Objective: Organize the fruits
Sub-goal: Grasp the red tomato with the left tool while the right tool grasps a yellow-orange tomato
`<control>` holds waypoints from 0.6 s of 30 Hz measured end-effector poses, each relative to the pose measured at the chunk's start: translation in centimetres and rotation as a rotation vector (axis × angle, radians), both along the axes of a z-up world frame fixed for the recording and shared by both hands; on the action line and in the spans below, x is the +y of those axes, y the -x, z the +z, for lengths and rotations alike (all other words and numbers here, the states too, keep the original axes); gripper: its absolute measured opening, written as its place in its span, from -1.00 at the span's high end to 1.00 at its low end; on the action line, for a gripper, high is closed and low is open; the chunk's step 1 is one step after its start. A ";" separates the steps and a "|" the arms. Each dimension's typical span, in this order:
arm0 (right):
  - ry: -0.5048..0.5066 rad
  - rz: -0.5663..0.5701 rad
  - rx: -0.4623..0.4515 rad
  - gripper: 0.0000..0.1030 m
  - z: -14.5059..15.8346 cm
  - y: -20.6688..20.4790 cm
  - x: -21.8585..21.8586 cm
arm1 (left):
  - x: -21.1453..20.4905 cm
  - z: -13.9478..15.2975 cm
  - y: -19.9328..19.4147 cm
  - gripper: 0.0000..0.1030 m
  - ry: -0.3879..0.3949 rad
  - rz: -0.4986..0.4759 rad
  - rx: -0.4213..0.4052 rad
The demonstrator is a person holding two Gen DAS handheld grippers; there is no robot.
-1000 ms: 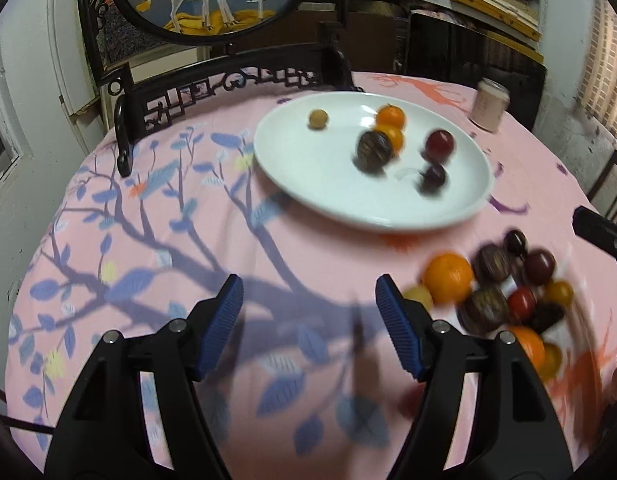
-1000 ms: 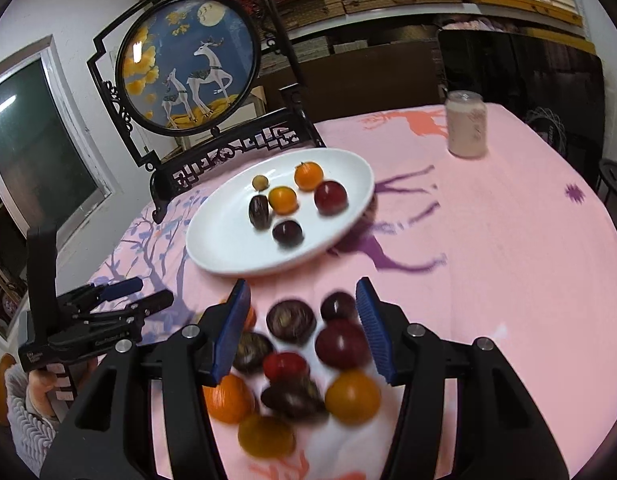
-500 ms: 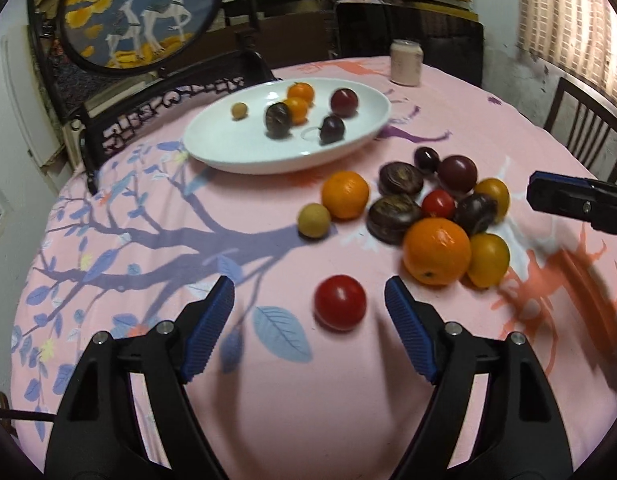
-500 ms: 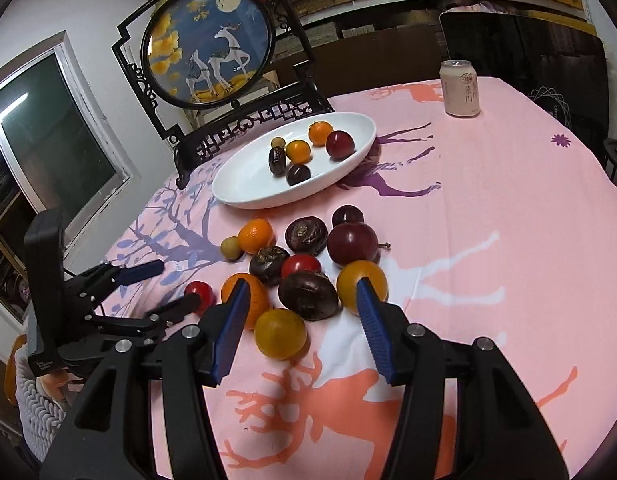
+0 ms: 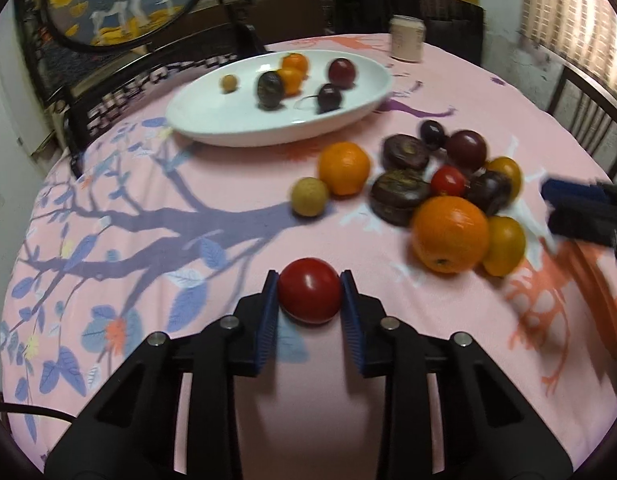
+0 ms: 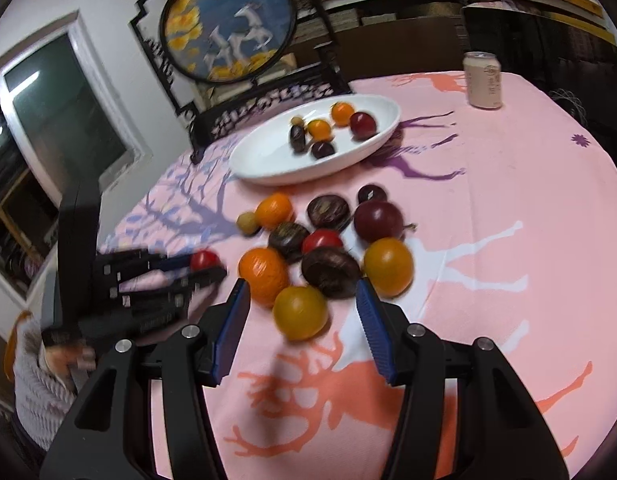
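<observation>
Left tool point(image 5: 309, 295) closing on smooth round red tomato point(image 5: 310, 295), blue ribbed pads point(image 5: 268, 312)

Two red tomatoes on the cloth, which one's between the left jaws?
The lone red tomato, apart from the pile, sits between the closing left gripper jaws. The other red tomato sits inside the fruit cluster.

We can read no text, brand or number anywhere: the can point(image 6: 483, 80) at the tabletop's far edge bears print too blurred to make out, and nothing else carries any lettering we can see.
</observation>
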State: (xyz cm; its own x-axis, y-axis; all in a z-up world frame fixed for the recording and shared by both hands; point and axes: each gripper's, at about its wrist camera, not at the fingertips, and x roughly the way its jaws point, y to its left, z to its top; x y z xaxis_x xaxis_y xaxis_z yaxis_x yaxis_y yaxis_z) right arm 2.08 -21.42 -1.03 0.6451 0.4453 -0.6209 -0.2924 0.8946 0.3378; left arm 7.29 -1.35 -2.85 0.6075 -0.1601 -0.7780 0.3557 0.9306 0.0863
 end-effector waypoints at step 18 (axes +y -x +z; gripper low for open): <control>0.142 0.042 0.045 0.28 -2.6 -1.1 3.2 | 0.2 -0.2 -0.3 0.39 -0.020 0.025 -0.001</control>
State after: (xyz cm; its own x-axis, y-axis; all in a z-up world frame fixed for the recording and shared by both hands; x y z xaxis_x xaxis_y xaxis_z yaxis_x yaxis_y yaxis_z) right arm 3.15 -18.26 -3.67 0.5981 0.3771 -0.7072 -0.3182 0.9216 0.2224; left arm 7.61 -1.16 -3.01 0.6120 -0.1291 -0.7802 0.3320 0.9374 0.1054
